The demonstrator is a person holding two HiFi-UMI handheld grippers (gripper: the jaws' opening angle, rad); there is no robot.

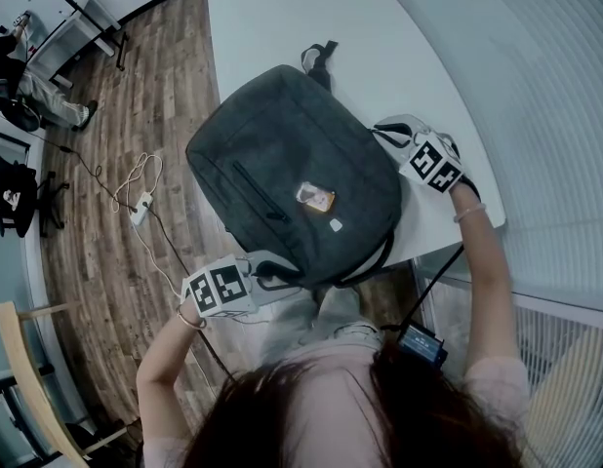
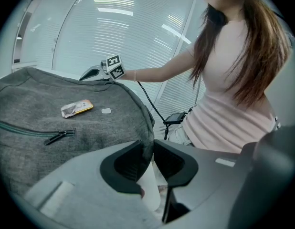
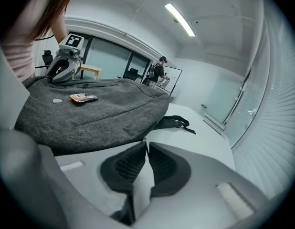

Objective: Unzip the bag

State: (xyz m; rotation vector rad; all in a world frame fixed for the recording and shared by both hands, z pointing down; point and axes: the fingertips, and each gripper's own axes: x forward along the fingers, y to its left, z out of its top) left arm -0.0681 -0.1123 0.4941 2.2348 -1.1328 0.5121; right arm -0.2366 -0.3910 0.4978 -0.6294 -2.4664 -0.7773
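A dark grey backpack [image 1: 292, 164] lies flat on the white table [image 1: 282, 18], with an orange label [image 1: 316, 198] and a front pocket zipper [image 1: 258, 198] facing up. My left gripper [image 1: 267, 269] is at the bag's near edge; in the left gripper view the fabric rim [image 2: 148, 128] runs down between the jaws of the left gripper [image 2: 148, 156], which are shut on it. My right gripper [image 1: 384, 130] is at the bag's right side. In the right gripper view the right gripper [image 3: 146, 149] is nearly closed, with a thin zipper pull [image 3: 144, 138] pinched at its tips beside the bag [image 3: 90, 113].
The bag's black strap [image 1: 321, 57] trails toward the table's far end. The table edge runs right under the left gripper, with wooden floor, a white cable and adapter [image 1: 140, 208] and a chair [image 1: 28, 359] to the left. Slatted blinds [image 1: 555, 115] close the right side.
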